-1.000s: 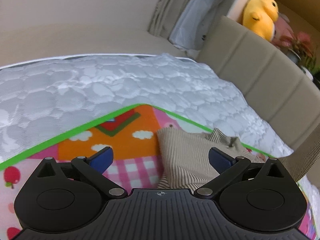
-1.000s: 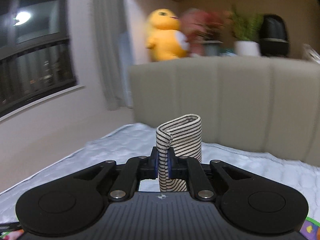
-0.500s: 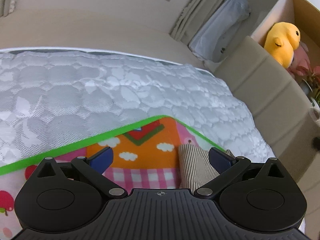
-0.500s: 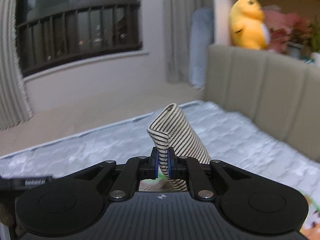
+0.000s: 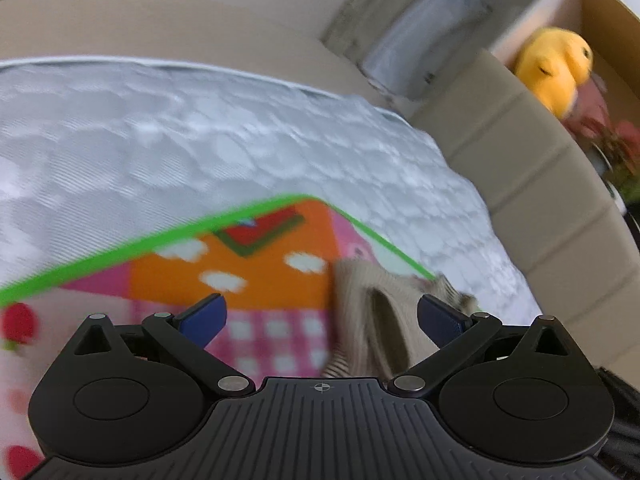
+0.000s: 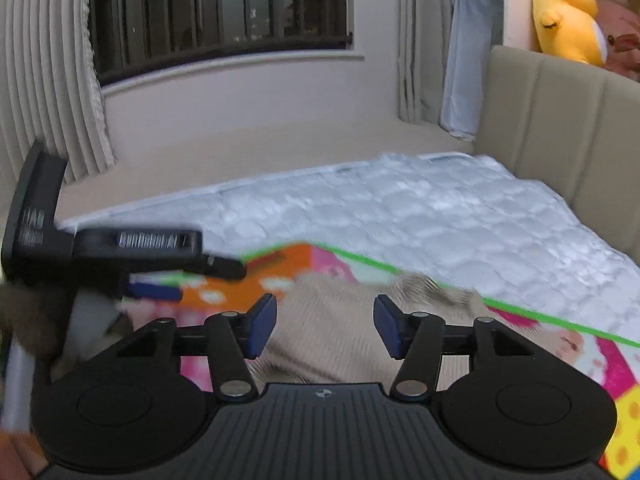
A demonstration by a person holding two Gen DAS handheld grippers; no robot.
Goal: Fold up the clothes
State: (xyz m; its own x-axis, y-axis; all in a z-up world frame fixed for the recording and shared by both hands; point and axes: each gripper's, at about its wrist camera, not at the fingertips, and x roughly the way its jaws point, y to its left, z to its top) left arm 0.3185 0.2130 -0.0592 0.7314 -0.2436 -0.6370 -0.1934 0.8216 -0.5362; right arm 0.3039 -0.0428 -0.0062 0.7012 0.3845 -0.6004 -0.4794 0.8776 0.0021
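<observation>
Beige walls and a barred window (image 6: 220,12) with pleated curtains (image 6: 48,80) stand behind a bed whose white quilted mattress (image 6: 420,216) meets a padded beige headboard (image 6: 560,140). On the ledge above the headboard sits a yellow plush toy (image 6: 564,12), with a pink one beside it. A bright play mat (image 5: 248,264) with a green edge, orange and pink squares and small white clouds lies on the mattress.

On that mat lies the beige striped garment (image 6: 340,332), rumpled, its far edge reaching the mat's green border. Both views are smeared by motion, so the fold lines in the cloth cannot be made out.

The right hand-held gripper (image 6: 325,326) points down over the garment with its 2 blue-padded fingers (image 6: 262,326) standing apart; its jaws are opening, and no cloth is pinched between them, the fabric lying on the mat below the gap.

The left hand-held gripper (image 5: 322,318) is spread wide, with nothing held. In its own view the garment lies on the mat toward the right finger (image 5: 442,320), while checked pink mat shows under the left one. In the right wrist view the same tool appears as a black body (image 6: 132,256) at the left edge, low over the mat's orange corner, just beside the garment.
</observation>
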